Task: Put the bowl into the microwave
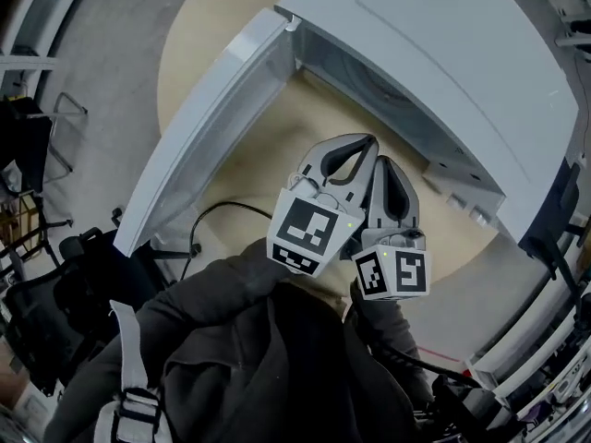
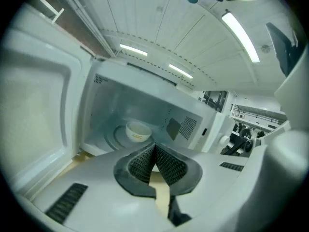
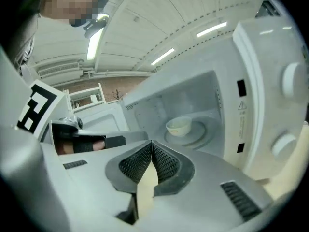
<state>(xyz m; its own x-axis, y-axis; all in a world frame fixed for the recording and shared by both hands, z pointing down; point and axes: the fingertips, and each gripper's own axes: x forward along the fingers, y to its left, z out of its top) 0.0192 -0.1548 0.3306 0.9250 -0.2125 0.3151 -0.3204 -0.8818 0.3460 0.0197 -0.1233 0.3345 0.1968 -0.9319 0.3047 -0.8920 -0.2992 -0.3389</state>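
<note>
The round desk (image 1: pixel 199 44) carries a white microwave (image 1: pixel 443 63). Its door (image 1: pixel 199 141) is swung wide open, to the left in the head view.

You hold both tongs side by side in front of the open cavity, outside it and close together. The left tongs (image 2: pixel 154 146) are pressed together, the ribbed pads (image 2: pixel 140 163) meet at the tip, and nothing lies between them. The right tongs (image 3: pixel 151 144) are likewise pressed together and empty.

Inside the cavity, both gripper views show the turntable (image 3: pixel 200 132) on the floor of the oven. The bowl (image 3: pixel 179 126), pale and cream-coloured, stands upright on that turntable, well apart from either pair of tongs. It appears to sit slightly off the turntable's centre, though the wide-angle view makes this uncertain. The head view does not show the bowl, because the microwave's top covers it.
</note>
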